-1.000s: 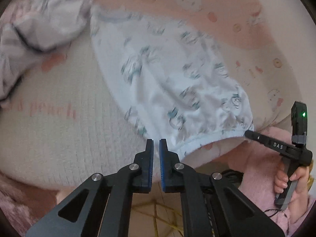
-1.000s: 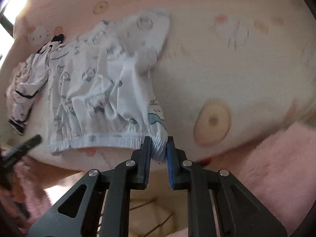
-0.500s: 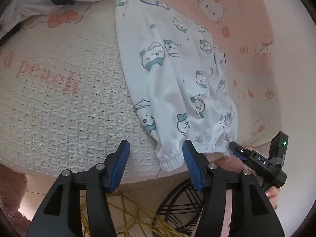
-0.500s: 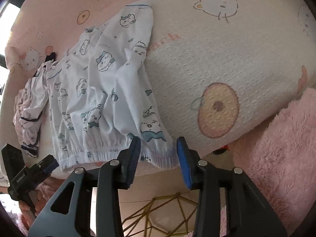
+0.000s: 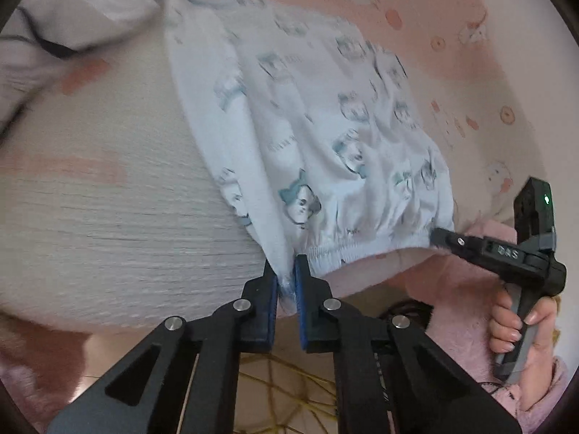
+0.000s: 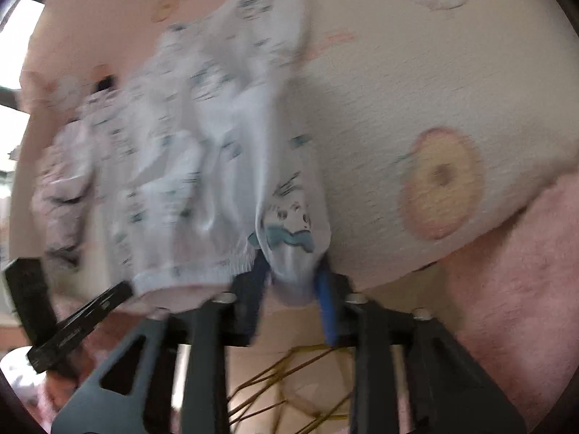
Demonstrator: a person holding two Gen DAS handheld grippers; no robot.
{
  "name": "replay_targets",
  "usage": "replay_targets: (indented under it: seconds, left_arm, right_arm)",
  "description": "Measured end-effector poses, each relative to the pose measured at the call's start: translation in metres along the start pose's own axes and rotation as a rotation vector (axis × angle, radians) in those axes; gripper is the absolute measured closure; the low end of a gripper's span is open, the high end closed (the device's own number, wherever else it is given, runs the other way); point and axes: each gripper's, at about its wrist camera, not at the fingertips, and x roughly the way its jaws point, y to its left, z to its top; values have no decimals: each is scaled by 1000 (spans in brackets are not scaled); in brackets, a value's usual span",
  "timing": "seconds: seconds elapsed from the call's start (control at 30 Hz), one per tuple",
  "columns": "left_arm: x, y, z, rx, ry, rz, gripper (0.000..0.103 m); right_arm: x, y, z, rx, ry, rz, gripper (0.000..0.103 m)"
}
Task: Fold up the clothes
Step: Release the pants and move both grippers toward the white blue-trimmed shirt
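Bed cover (image 5: 108, 188): cream, waffle-textured weave, printed with pink lettering, cartoon cats and a round doughnut motif (image 6: 441, 184); rounded edge falling away toward both cameras.

Fluffy pink fabric (image 6: 514, 260): deep pile, below the near right edge of the bed cover.

Pale blue trousers (image 5: 325, 137): thin, soft cotton with a repeated teal-and-white cartoon animal print; spread lengthwise on the bed cover, gathered elastic waistband (image 5: 365, 246) hanging just over the near edge. Cloth rumpled into soft folds near the waistband. Right wrist view blurred by motion; print detail sharp only at the nearest corner.

Second garment (image 5: 58, 36): white with dark piping, crumpled in a heap at the far left, just beside the trousers.

Left gripper (image 5: 286, 282): black arms, blue pads; jaws pressed together on the left corner of the waistband, cloth pinched between the pads.

Right gripper (image 6: 295, 289): same build; right waistband corner bunched into a rounded wad between the jaws, both pads touching the cloth and clamped on it. Handle held by a hand (image 5: 517, 325), fingers wrapped round the grip.

Yellow wire frame (image 6: 289, 379): thin rods, visible below the bed edge.
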Motion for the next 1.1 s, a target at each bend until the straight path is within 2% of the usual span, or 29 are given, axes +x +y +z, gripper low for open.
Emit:
replay_targets:
  seconds: [0.1, 0.17, 0.2, 0.27, 0.3, 0.33, 0.37, 0.43, 0.57, 0.63, 0.7, 0.77, 0.83, 0.93, 0.97, 1.0, 1.03, 1.07, 1.1]
  left_arm:
    - [-20, 12, -4, -6, -11, 50, 94]
    - [-16, 17, -6, -7, 32, 71, 93]
    - [-16, 15, -4, 1, 56, 91, 90]
    - [-16, 13, 2, 17, 104, 129, 81]
    - [-16, 11, 4, 25, 128, 148, 70]
    - [-16, 10, 7, 33, 152, 167, 69]
    - [-31, 5, 19, 75, 100, 166, 68]
    - [-31, 19, 49, 57, 66, 170, 64]
    - [-30, 48, 111, 23, -3, 179, 64]
    - [-29, 62, 142, 5, -38, 183, 64]
    - [-28, 76, 173, -12, -72, 186, 64]
    - [-11, 94, 194, -76, -40, 147, 64]
    - [0, 96, 203, -69, -29, 149, 64]
    - [16, 98, 211, -62, -18, 160, 63]
    - [21, 101, 211, -73, -17, 167, 63]
    - [21, 100, 211, -72, -29, 172, 62]
    - [21, 98, 210, -70, -40, 177, 57]
    - [21, 97, 210, -68, -52, 182, 55]
    - [21, 94, 210, -55, -58, 193, 55]
  right_arm:
    - [0, 16, -5, -45, 1, 24, 81]
    - [2, 28, -5, -78, 10, 22, 76]
    - [5, 27, -5, -87, 25, -24, 70]
    - [13, 36, -4, -97, 54, -122, 66]
    - [7, 42, -1, -94, 46, -122, 66]
    - [0, 47, 2, -91, 34, -119, 65]
    - [-18, 57, 10, -92, -20, -94, 62]
    - [-38, 84, 33, -126, -114, -78, 60]
    - [-69, 106, 88, -263, -230, -135, 60]
    - [-63, 95, 123, -297, -224, -191, 60]
    - [-33, 100, 159, -291, -225, -260, 60]
    - [-14, 83, 181, -266, -216, -332, 60]
    - [13, 69, 203, -222, -200, -383, 59]
    - [40, 34, 218, -110, -149, -383, 45]
    - [46, 29, 221, -84, -128, -348, 43]
    - [51, 24, 223, -61, -110, -313, 32]
    - [53, 29, 225, -70, -116, -275, 27]
    - [55, 33, 226, -82, -121, -240, 28]
    - [60, 43, 225, -124, -113, -237, 43]
